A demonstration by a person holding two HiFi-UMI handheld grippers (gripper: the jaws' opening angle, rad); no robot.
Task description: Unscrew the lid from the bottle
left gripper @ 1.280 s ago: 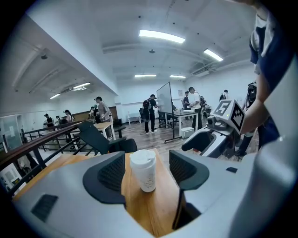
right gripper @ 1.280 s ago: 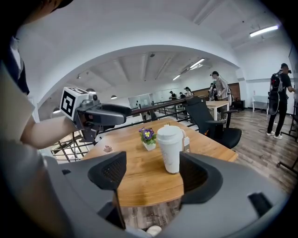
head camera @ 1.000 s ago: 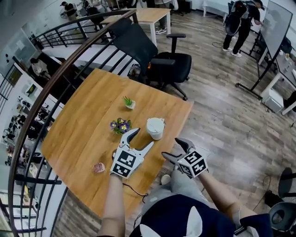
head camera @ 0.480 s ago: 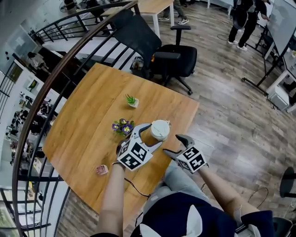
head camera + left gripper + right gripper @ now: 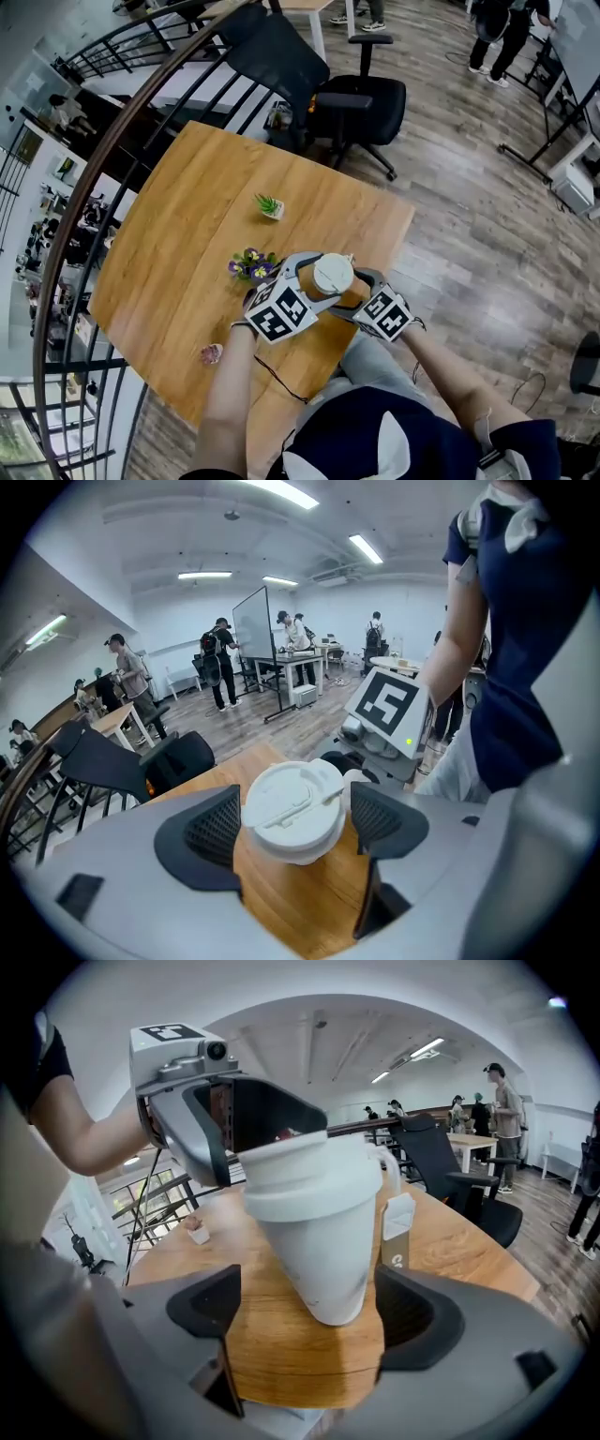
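While the white bottle (image 5: 330,281) is standing upright near the worktop's (image 5: 178,234) near edge, just in front of the person, its white lid (image 5: 333,273) is sitting closed on top, so nothing inside is showing. From the left gripper view, the left tool (image 5: 293,821) is reaching down around the lid (image 5: 292,808), with the dark ribbed pads (image 5: 212,827) flanking it at either side; the jaws are standing wide and have just been opening, and they are not clamping the lid. From the right gripper view, the right tool (image 5: 309,1312) is coming in lower, its jaws also wide and just having opened, with the bottle's tapered body (image 5: 319,1241) standing between them and a clear gap showing on each side. Seen from the head view, the left tool (image 5: 302,270) and the right tool (image 5: 349,296) are meeting at the bottle from opposite sides, their marker cubes facing up. Just beside the left tool, a small pot (image 5: 251,265) is holding purple flowers, and farther back another small white pot (image 5: 270,205) is holding a green plant. Well apart, towards the worktop's left edge, a little pink thing (image 5: 210,353) is lying, too small to tell. Beyond the far edge a black office chair (image 5: 352,103) is standing on the wooden floor.
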